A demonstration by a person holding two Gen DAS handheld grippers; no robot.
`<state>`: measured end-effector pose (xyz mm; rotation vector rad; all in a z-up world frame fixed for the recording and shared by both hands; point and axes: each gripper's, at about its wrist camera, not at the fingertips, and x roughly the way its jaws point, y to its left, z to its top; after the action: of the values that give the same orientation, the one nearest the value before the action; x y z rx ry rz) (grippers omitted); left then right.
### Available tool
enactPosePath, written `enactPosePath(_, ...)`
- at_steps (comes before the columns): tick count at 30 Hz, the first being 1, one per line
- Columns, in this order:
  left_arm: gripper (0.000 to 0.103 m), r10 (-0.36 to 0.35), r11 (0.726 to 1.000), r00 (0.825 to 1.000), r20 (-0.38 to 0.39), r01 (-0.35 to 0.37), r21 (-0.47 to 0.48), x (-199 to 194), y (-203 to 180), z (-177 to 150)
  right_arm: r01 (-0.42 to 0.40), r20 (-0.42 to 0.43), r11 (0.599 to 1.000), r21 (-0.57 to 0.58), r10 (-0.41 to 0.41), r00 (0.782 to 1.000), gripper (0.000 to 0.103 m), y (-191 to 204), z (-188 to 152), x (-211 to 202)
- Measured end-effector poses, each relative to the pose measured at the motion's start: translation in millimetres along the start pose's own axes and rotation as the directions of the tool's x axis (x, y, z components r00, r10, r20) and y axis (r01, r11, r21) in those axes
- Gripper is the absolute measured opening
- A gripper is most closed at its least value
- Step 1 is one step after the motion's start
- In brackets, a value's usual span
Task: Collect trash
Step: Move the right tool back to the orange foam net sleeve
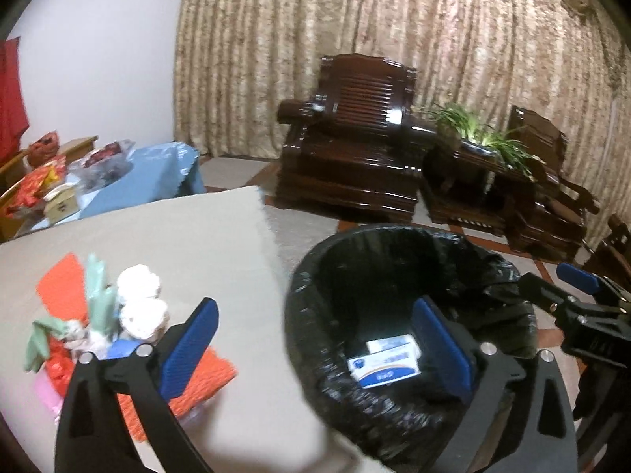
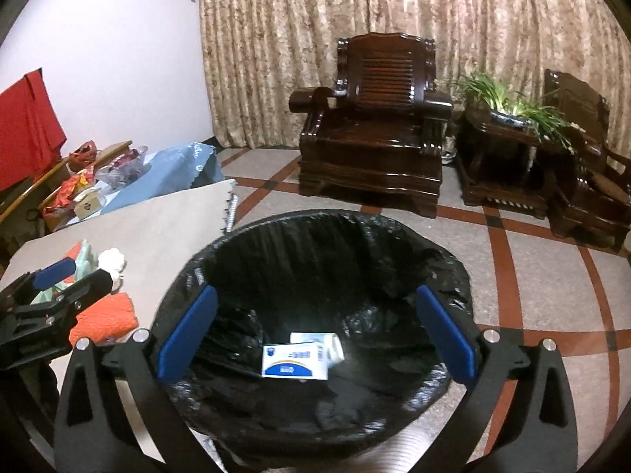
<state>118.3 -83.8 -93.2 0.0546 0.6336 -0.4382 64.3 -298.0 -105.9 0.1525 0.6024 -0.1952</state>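
Observation:
A bin lined with a black bag stands on the floor beside a beige table. A white and blue box lies at the bottom of the bin. Trash is piled on the table: white crumpled tissues, green wrappers, orange paper. My left gripper is open and empty, straddling the table edge and the bin rim. My right gripper is open and empty above the bin; it also shows in the left wrist view.
A dark wooden armchair and a side table with a plant stand on the tiled floor by the curtain. A second table with a blue cloth holds bags and boxes at the left.

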Motion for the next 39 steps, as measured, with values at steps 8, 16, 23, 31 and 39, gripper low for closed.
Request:
enactPosePath(8, 0.097, 0.091, 0.993, 0.996, -0.015, -0.092, -0.069, -23.5, 45.8, -20.0, -0.089, -0.008, 0.994, -0.064, 0.088, 0.996, 0.098, 47.6, 0.8, 1.0)
enactPosePath(16, 0.097, 0.212, 0.97, 0.977, -0.013, -0.212, -0.115, -52.4, 99.6, -40.1, -0.201, -0.026, 0.969, -0.146, 0.199, 0.98, 0.098, 106.6, -0.7, 4.1)
enactPosePath(23, 0.097, 0.301, 0.943, 0.954, -0.022, -0.301, -0.145, -74.4, 138.4, -53.4, -0.293, -0.042, 0.932, -0.213, 0.291, 0.956, 0.098, 154.8, -4.6, 4.9)
enactPosePath(31, 0.097, 0.383, 0.902, 0.923, -0.045, -0.384, -0.195, -92.3, 182.1, -68.2, -0.399, -0.099, 0.875, -0.273, 0.387, 0.917, 0.098, 211.3, -15.1, 18.5)
enactPosePath(39, 0.097, 0.421, 0.88, 0.903, -0.085, -0.429, -0.205, -97.3, 209.5, -84.1, -0.436, -0.173, 0.844, -0.313, 0.401, 0.9, 0.098, 257.2, -38.6, 51.8)
